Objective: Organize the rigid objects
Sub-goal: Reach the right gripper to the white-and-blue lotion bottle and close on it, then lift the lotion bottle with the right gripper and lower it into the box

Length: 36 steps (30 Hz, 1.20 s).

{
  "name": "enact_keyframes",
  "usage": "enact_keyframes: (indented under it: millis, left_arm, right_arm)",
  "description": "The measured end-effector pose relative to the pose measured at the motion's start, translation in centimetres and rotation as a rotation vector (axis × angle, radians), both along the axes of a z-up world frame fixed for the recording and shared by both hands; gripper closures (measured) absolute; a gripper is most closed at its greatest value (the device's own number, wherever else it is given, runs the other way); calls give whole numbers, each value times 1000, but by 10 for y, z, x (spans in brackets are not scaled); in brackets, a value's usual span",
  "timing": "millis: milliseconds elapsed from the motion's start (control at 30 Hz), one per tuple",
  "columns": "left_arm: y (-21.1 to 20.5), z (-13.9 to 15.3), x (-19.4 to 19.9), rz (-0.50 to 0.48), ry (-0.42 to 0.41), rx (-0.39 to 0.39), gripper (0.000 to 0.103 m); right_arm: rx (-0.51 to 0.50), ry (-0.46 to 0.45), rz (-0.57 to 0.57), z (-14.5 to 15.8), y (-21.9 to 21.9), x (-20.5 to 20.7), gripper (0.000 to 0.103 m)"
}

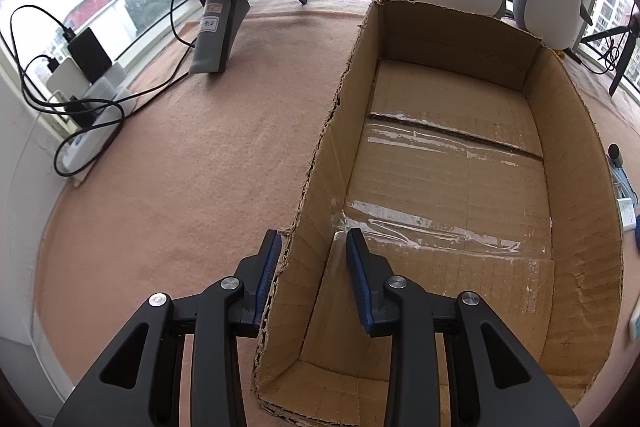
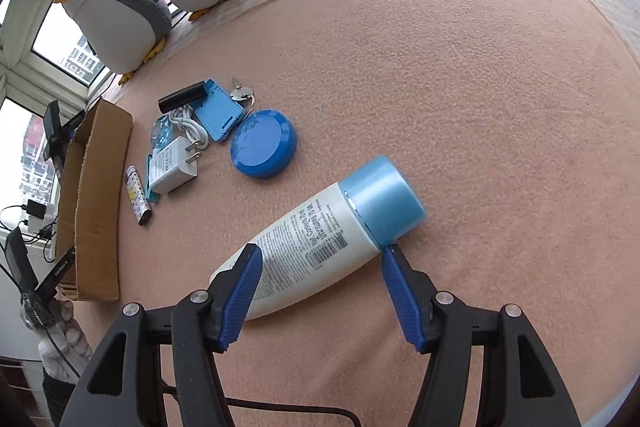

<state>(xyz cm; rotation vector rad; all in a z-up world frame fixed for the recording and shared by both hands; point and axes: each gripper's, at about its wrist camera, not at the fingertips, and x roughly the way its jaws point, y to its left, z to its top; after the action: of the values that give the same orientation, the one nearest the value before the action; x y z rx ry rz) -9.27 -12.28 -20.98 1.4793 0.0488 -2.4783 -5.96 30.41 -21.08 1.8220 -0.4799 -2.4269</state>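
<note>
My left gripper is clamped on the cardboard box wall. Right gripper jaws are released, straddling the lotion bottle (blue cap) lying on the table, not squeezing it.

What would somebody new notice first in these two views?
The white lotion bottle with a pale blue cap lies on the pink cloth between the right gripper's open jaws. The left gripper is clamped on the near-left wall of the empty brown cardboard box. Two plush penguins stand by the window.
</note>
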Motion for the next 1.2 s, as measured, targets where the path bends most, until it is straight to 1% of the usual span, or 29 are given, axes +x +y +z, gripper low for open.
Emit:
enact_keyframes:
  millis: [33,100,167,233,333,433,567,700,800,900,933,967,1033,1200]
  left_arm:
    - [-1,0,0,-3,-2,5,72]
    - [-1,0,0,-15,-1,7,72]
    - [0,0,0,-26,1,4,72]
    - [1,0,-1,-40,-1,-2,72]
    - [2,0,-2,-56,-5,-9,72]
    - [2,0,-1,-66,-2,-12,72]
    - [1,0,-1,-78,-3,-10,72]
    - [-1,-1,-2,-79,2,-2,72]
    - [0,-1,-2,-71,7,-1,72]
    - [0,-1,-3,-70,11,-11,72]
    - [1,-1,-3,-69,11,-13,72]
    - [1,-1,-3,-69,12,-16,72]
    - [1,-1,-3,-71,14,-19,72]
    - [-1,-2,-4,-71,10,-11,72]
  right_arm:
    - [7,2,-2,-1,0,-6,45]
    - [52,-1,-7,-1,-2,-16,45]
    - [80,13,10,2,-12,-20,44]
    - [138,19,12,4,-23,-18,43]
    - [230,14,6,-1,-40,-12,42]
    - [255,5,-4,-9,-46,-7,42]
    - [326,19,6,-10,-50,-7,42]
    - [351,23,13,-8,-37,-8,42]
    - [329,20,6,-9,-23,-10,42]
    - [313,30,13,-10,-20,-12,42]
    - [316,41,19,-10,-22,-12,44]
    - [313,50,24,-9,-24,-12,50]
    - [309,59,35,-8,-28,-13,56]
    - [290,79,51,-6,-32,-11,58]
